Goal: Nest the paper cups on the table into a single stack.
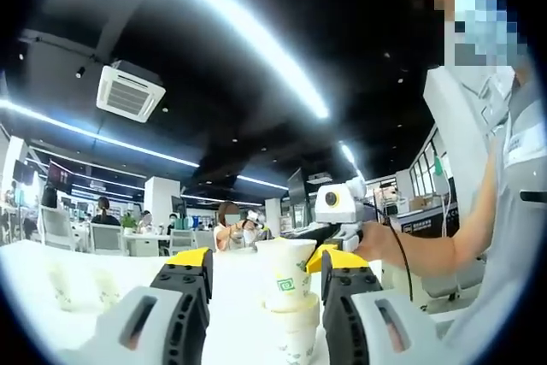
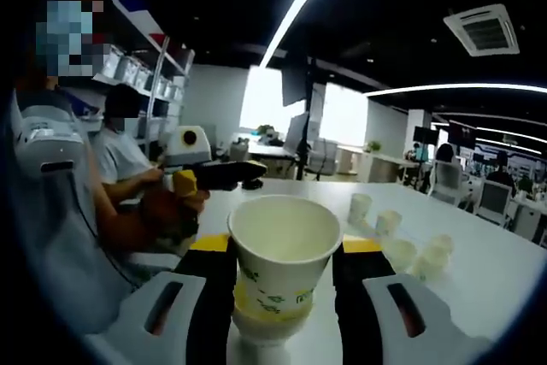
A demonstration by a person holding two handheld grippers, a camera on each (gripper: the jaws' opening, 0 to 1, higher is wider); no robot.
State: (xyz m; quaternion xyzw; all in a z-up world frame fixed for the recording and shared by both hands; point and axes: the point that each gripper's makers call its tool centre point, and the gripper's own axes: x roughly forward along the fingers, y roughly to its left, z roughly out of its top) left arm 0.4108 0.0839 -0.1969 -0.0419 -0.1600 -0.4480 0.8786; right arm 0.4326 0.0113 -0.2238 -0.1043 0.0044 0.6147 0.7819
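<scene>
A stack of nested white paper cups [image 2: 282, 275] with green print stands upright between the jaws of my right gripper [image 2: 286, 245], which is shut on it just above the white table [image 2: 479, 297]. In the left gripper view the same cup stack [image 1: 289, 297] appears ahead, framed by the wide-apart jaws of my left gripper [image 1: 265, 260], which is open and holds nothing. Behind the stack there, a hand holds the right gripper [image 1: 320, 232]. The left gripper [image 2: 226, 175] comes in from the left in the right gripper view, clear of the stack. Several loose cups [image 2: 402, 254] sit to the right on the table.
The person [image 2: 60, 211] stands close at the table's edge. Two faint loose cups [image 1: 81, 288] sit left on the table [image 1: 231, 322]. Chairs and seated people [image 1: 231, 228] are far behind, with more chairs [image 2: 496, 198] beyond the table.
</scene>
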